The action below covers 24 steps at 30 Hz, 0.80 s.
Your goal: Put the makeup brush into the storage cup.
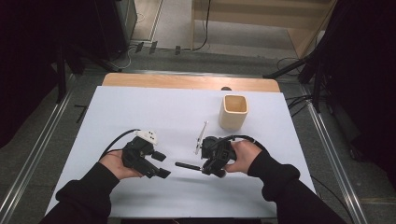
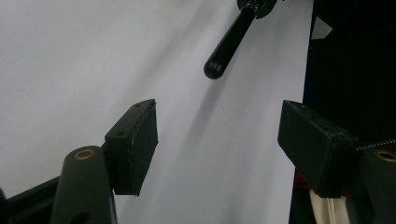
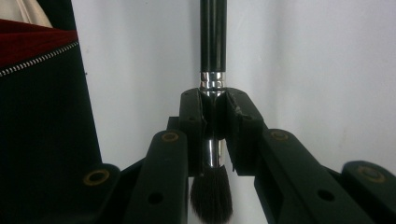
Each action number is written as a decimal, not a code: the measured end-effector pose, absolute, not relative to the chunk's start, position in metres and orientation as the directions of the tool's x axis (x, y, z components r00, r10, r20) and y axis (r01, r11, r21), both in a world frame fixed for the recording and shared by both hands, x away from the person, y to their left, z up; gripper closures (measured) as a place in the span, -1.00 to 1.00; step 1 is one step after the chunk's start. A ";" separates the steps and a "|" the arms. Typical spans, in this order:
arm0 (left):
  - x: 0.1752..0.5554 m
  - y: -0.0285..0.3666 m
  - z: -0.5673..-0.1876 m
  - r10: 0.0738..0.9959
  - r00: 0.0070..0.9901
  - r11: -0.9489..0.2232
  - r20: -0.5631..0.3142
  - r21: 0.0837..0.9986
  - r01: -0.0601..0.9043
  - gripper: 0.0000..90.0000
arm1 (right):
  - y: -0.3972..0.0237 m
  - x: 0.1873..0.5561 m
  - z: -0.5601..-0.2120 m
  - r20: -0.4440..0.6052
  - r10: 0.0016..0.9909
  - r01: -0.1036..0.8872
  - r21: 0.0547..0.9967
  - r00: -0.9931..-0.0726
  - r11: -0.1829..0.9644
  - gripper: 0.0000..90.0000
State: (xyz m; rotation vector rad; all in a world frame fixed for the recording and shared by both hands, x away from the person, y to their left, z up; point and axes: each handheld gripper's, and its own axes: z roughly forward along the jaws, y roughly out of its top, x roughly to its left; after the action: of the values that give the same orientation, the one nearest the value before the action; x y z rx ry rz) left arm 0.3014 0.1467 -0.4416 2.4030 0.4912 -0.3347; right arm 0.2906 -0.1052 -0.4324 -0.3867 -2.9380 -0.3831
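Brush (image 1: 189,165) lay level, handle pointing away from the cup (image 1: 233,112) toward the wide-open left gripper (image 1: 156,164), ferrule clamped in the right gripper's (image 1: 207,169) fingers.

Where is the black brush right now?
In the high view the black brush sits near the table's front middle, clamped in the right gripper, its handle pointing toward the open left gripper.

Open left claw (image 2: 217,140) below brush handle (image 2: 229,44)
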 end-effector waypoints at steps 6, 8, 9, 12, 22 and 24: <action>0.303 0.141 -0.444 0.245 0.892 -0.723 -0.380 0.542 0.429 -0.31 | -0.103 0.291 -0.434 0.225 0.217 0.269 0.233 -0.950 0.934 0.75; 0.304 0.139 -0.444 0.242 0.890 -0.724 -0.387 0.539 0.431 -0.31 | -0.102 0.292 -0.435 0.251 0.228 0.287 0.232 -0.941 0.929 0.75; 0.304 0.139 -0.445 0.238 0.890 -0.724 -0.389 0.540 0.430 -0.30 | -0.102 0.293 -0.436 0.273 0.224 0.291 0.237 -0.936 0.927 0.75; 0.304 0.136 -0.445 0.226 0.888 -0.728 -0.400 0.537 0.427 -0.28 | -0.101 0.296 -0.437 0.323 0.224 0.305 0.226 -0.919 0.925 0.75; 0.305 0.127 -0.451 0.187 0.878 -0.743 -0.440 0.521 0.419 -0.19 | -0.099 0.306 -0.446 0.417 0.185 0.293 0.211 -0.890 0.933 0.75; 0.306 0.124 -0.452 0.182 0.876 -0.749 -0.448 0.515 0.418 -0.17 | -0.099 0.307 -0.447 0.431 0.180 0.294 0.214 -0.884 0.931 0.75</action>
State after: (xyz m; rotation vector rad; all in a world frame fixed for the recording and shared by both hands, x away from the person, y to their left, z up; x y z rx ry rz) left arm 0.3058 0.1244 -0.4524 2.4139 0.4314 -0.4958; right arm 0.3073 -0.0985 -0.4471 -0.3436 -2.6762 -0.3847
